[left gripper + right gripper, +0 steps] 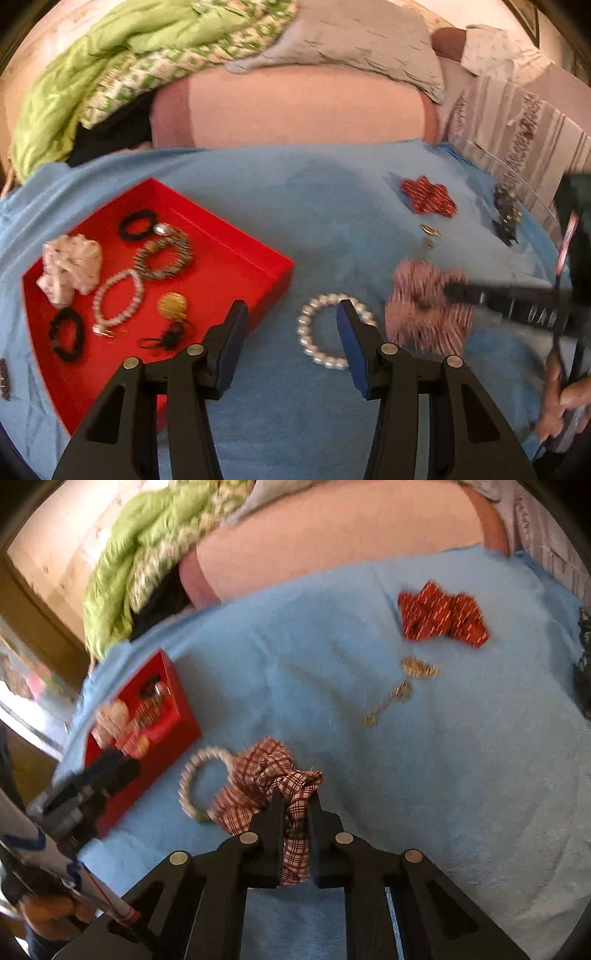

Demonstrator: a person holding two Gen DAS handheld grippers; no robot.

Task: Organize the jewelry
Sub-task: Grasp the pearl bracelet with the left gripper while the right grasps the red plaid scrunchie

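Note:
My right gripper (pixel 294 794) is shut on a red-and-white plaid scrunchie (pixel 258 782), seen blurred in the left wrist view (pixel 428 310). A white pearl bracelet (pixel 325 332) lies on the blue cloth beside it, also in the right wrist view (pixel 192 775). My left gripper (pixel 291 306) is open and empty above the cloth, with its right finger over the bracelet. The red tray (pixel 258 254) at left holds black hair ties, bracelets, a gold piece and a white scrunchie. It shows in the right wrist view (pixel 177 716) too.
A red patterned scrunchie (pixel 428 195) (pixel 443 616), gold earrings (pixel 430 230) (pixel 417 668) and a dark jewelry piece (pixel 508 214) lie on the blue cloth (pixel 295 192). Pillows and a green blanket (pixel 110 74) lie behind.

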